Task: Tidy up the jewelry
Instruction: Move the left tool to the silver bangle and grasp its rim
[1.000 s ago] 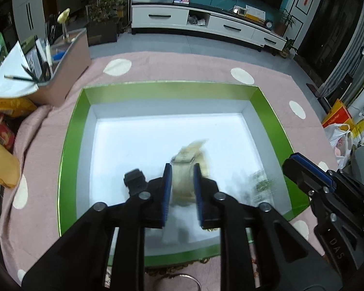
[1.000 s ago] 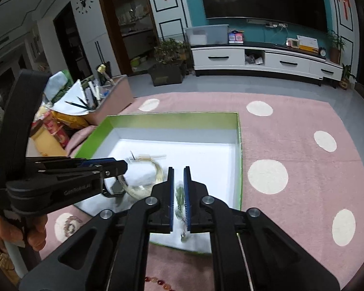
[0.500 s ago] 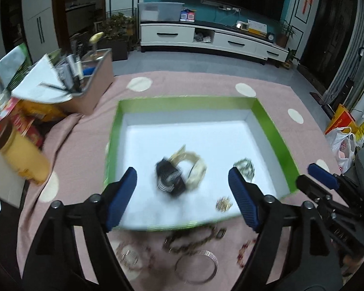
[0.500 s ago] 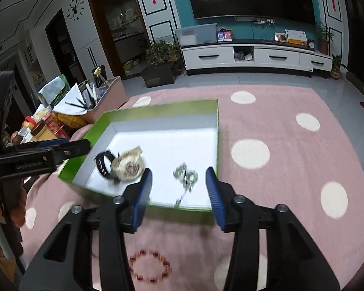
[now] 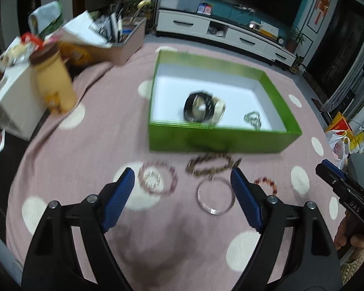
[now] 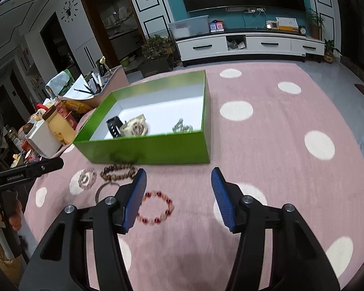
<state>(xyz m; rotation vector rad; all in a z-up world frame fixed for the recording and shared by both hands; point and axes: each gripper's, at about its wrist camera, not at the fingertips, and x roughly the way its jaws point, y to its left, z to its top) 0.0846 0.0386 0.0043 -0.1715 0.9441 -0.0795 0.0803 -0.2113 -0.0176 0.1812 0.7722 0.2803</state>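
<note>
Jewelry: watches (image 5: 203, 108) inside green box (image 5: 220, 140); bracelets outside.

Left hand-held gripper (image 5: 182, 194) jaws just opened, empty, above bracelets (image 5: 157, 180) w/ green box (image 5: 218, 139) beyond.

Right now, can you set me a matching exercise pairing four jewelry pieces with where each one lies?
Things:
1. cream-faced watch with black strap
2. red bead bracelet
3. thin silver wire bangle
4. brown wooden bead string

Places:
A. on the pink cloth, right against the green cardboard box's front wall
B. inside the box
C. on the cloth beside the right gripper's left finger
D. on the cloth between the left gripper's open fingers

Pairs: 1-B, 2-C, 3-D, 4-A
</note>
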